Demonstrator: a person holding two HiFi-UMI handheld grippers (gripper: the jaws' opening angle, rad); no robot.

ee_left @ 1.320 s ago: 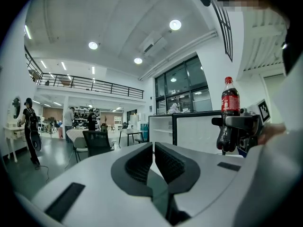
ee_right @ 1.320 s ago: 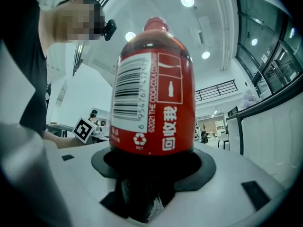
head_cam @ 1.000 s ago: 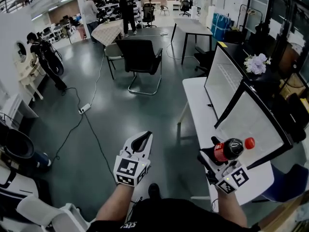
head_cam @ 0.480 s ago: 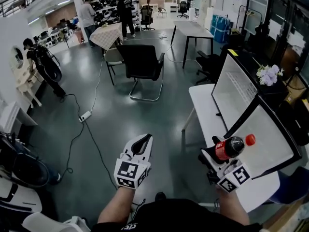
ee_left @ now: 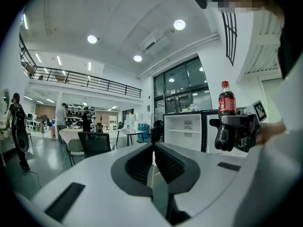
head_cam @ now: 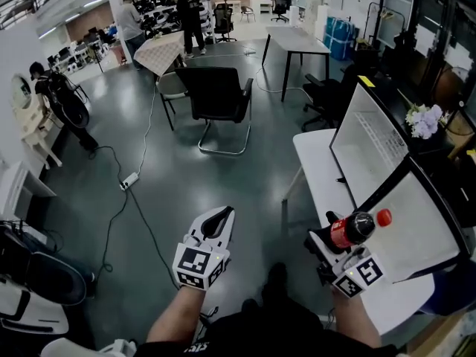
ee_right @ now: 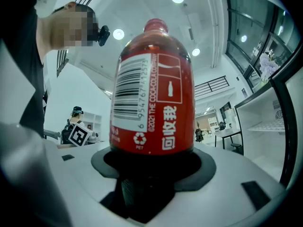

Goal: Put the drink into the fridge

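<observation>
near the open fridge [head_cam: 372,141] — right gripper [head_cam: 334,238] clamps the cola bottle [head_cam: 357,227].

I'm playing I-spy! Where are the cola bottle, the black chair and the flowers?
cola bottle [head_cam: 349,230]: head view, on the middle of its body, by the red label.
black chair [head_cam: 217,91]: head view, on its backrest.
flowers [head_cam: 425,120]: head view, on the pale blossoms.

A black chair [head_cam: 217,94] stands on the grey floor [head_cam: 223,184], with a white power strip [head_cam: 129,179] lying nearby.
</observation>
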